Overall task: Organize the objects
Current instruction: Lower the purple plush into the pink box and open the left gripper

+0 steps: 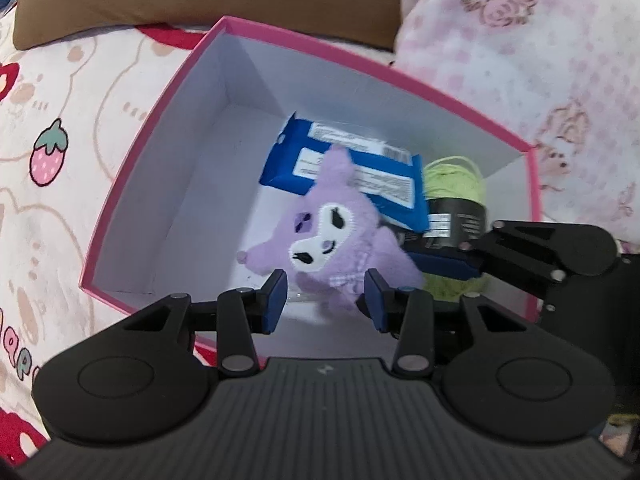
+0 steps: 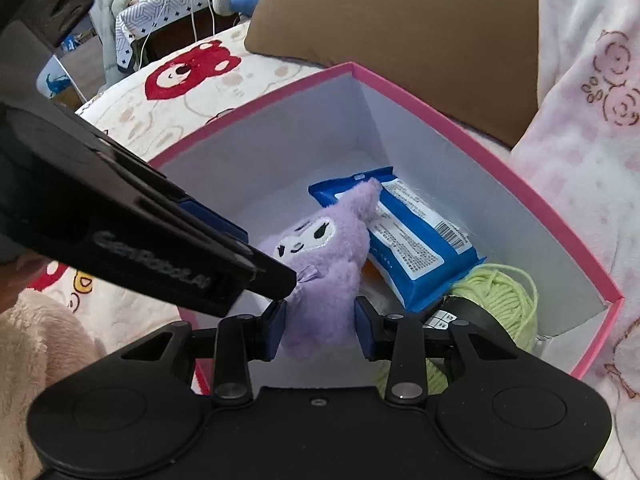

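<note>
Left wrist view looks down into a pink box [image 1: 132, 184] with white walls, sitting on a bed cover with strawberries [image 1: 48, 152]. A purple plush toy [image 1: 324, 232] is inside it, leaning on a blue packet [image 1: 352, 164]. A ball of green yarn [image 1: 456, 180] sits in the corner beside them. The left gripper [image 1: 326, 300] has its two blue pads spread wide, one on each side of the toy's bottom, not squeezing. In the right wrist view, the right gripper [image 2: 320, 324] is also wide apart around the toy's bottom part; I cannot tell if its pads touch the fur. A brown pillow [image 2: 400, 20] lies behind the box.
</note>
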Motion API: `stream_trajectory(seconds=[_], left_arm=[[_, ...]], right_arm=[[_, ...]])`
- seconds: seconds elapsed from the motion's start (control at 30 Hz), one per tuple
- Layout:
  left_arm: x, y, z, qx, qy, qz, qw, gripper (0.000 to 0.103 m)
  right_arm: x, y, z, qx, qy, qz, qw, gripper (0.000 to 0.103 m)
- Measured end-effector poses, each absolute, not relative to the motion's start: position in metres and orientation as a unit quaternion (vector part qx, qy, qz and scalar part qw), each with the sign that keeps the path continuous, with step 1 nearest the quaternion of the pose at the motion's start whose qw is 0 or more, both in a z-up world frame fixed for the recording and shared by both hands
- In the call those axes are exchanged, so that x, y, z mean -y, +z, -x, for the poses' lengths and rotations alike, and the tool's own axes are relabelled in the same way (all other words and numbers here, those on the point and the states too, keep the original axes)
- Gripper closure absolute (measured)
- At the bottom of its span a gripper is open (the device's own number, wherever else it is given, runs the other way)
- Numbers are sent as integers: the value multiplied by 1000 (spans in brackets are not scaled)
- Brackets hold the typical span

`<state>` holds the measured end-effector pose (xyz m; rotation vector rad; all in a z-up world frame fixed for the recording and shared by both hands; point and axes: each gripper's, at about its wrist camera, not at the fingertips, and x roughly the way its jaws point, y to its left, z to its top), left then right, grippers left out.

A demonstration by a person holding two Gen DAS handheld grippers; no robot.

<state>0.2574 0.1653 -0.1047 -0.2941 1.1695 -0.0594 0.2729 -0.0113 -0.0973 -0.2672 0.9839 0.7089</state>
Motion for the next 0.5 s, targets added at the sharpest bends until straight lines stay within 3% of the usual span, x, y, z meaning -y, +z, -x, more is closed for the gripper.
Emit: stream_trajectory(seconds=[0.3,0.4,0.5], left_arm=[[-164,-104,-246,-527,-14,136,839,63],[-159,-93,-238,-519,-16,122,846,62],[-155,-75,-227,-510,-20,118,852,61]], right_arm=[[15,-92,-254,-424,261,188,847,60],[23,-79,-240,-409,250,186,858,50],[36,-58,-222,-391,231,166,875,48]])
